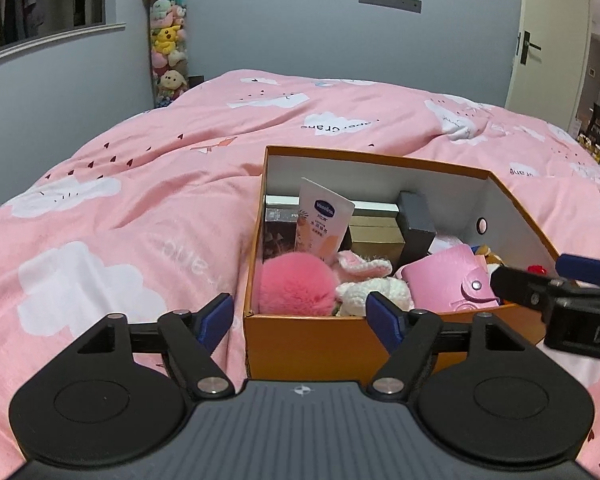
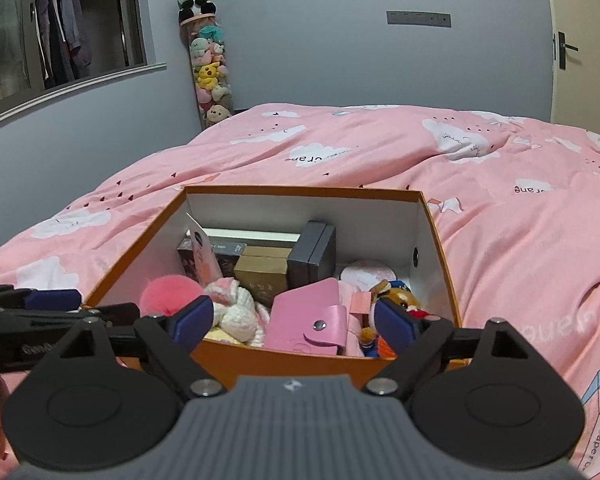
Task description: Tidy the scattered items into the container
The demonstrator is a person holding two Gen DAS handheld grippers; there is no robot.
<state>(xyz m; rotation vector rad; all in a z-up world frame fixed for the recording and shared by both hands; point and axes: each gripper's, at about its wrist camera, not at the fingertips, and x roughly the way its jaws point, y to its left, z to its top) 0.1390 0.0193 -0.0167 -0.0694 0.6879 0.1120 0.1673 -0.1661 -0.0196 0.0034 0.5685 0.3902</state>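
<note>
An orange cardboard box (image 1: 308, 340) sits on a pink cloud-print duvet (image 1: 120, 208), filled with a pink pompom (image 1: 296, 284), pink wallet (image 2: 312, 320) and hand-cream tube (image 1: 320, 220), while the left gripper (image 1: 300, 312) and right gripper (image 2: 292, 320) hover at its near edge, both released and empty.

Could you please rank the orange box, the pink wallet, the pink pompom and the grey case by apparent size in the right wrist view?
1. orange box
2. pink wallet
3. pink pompom and grey case: look alike, unranked; pompom partly hidden.
</note>
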